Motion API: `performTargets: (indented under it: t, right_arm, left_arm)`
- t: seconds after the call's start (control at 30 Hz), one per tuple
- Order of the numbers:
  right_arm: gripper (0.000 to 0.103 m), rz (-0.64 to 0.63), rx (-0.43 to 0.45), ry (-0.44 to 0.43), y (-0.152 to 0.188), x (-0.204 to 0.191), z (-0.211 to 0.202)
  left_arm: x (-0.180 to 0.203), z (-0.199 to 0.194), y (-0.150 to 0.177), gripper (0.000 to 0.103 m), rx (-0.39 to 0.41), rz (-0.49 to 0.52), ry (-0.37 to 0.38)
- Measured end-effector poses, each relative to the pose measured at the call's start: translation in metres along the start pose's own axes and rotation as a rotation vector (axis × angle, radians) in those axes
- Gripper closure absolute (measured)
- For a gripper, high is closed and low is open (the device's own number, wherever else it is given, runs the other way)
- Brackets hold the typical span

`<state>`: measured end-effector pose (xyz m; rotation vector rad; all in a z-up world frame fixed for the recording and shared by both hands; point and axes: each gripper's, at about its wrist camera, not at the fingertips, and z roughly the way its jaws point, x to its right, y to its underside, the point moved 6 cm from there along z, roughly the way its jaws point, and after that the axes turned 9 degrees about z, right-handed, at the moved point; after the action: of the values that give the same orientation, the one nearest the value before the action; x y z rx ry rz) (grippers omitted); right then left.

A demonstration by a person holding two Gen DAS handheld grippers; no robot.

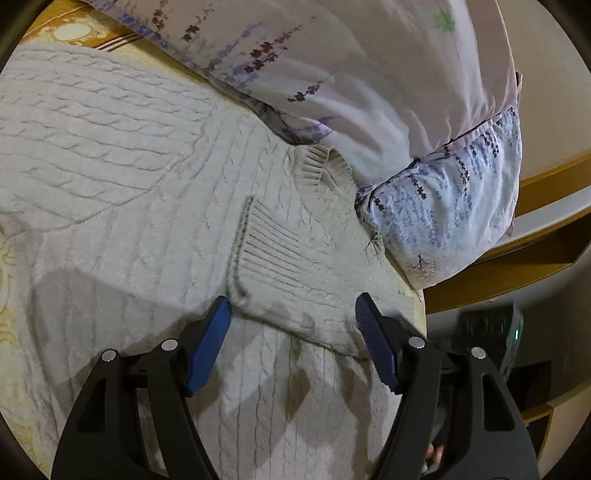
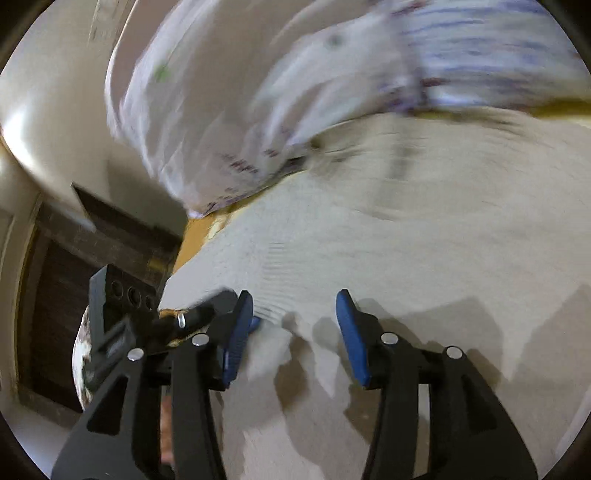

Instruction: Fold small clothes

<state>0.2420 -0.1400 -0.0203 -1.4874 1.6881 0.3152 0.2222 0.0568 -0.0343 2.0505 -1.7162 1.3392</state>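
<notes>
A cream cable-knit sweater [image 1: 122,177] lies spread on the bed. One sleeve is folded across the body, its ribbed cuff [image 1: 266,243] near the ribbed neckline [image 1: 317,162]. My left gripper [image 1: 293,306] is open just above the folded sleeve, its blue fingers on either side of the sleeve's edge. The right wrist view is blurred by motion. There the sweater [image 2: 406,240] fills the right half, and my right gripper [image 2: 293,304] is open above its ribbed edge [image 2: 273,291], holding nothing. The other gripper [image 2: 162,321] shows at its left.
A floral lilac pillow [image 1: 369,92] lies against the sweater's neckline, and also shows in the right wrist view [image 2: 229,122]. A yellow patterned bed sheet [image 1: 77,33] lies under the sweater. A wooden bed frame [image 1: 535,229] and the bed's edge are on the right.
</notes>
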Motion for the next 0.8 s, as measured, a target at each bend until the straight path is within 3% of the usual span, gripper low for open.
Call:
performTargets:
  t: [0.07,0.2,0.3,0.37,0.43,0.5,0.6,0.67,0.8]
  right_arm:
    - [0.056,0.055,0.096,0.068,0.004,0.027,-0.036]
    - [0.056,0.301,0.287,0.175,0.015,0.104,-0.11]
    - [0.058,0.466,0.371,0.177,0.015,0.153,-0.137]
    - [0.072,0.529,0.402,0.133,0.011,0.166,-0.138]
    - [0.073,0.541,0.465,0.122,0.0,0.172,-0.141]
    - [0.09,0.53,0.506,0.122,-0.006,0.169,-0.14]
    - [0.096,0.49,0.585,0.077,-0.001,0.161,-0.155]
    - [0.096,0.45,0.624,0.112,0.004,0.152,-0.159]
    - [0.096,0.476,0.568,0.2,0.012,0.162,-0.147]
  left_arm:
    - [0.003,0.004,-0.002,0.033,-0.004,0.01,-0.007]
    - [0.004,0.012,-0.006,0.039,-0.008,0.009,-0.028]
    - [0.002,0.016,-0.009,0.05,-0.006,0.019,-0.057]
    - [0.001,0.019,-0.012,0.061,-0.005,0.031,-0.078]
    - [-0.001,0.024,-0.015,0.085,-0.006,0.048,-0.089]
    - [-0.001,0.029,-0.019,0.095,-0.011,0.075,-0.121]
    - [0.007,0.024,-0.029,0.095,0.026,0.136,-0.134]
    - [0.01,0.014,-0.034,0.095,0.055,0.175,-0.144]
    - [-0.006,0.013,-0.029,0.095,0.033,0.166,-0.198]
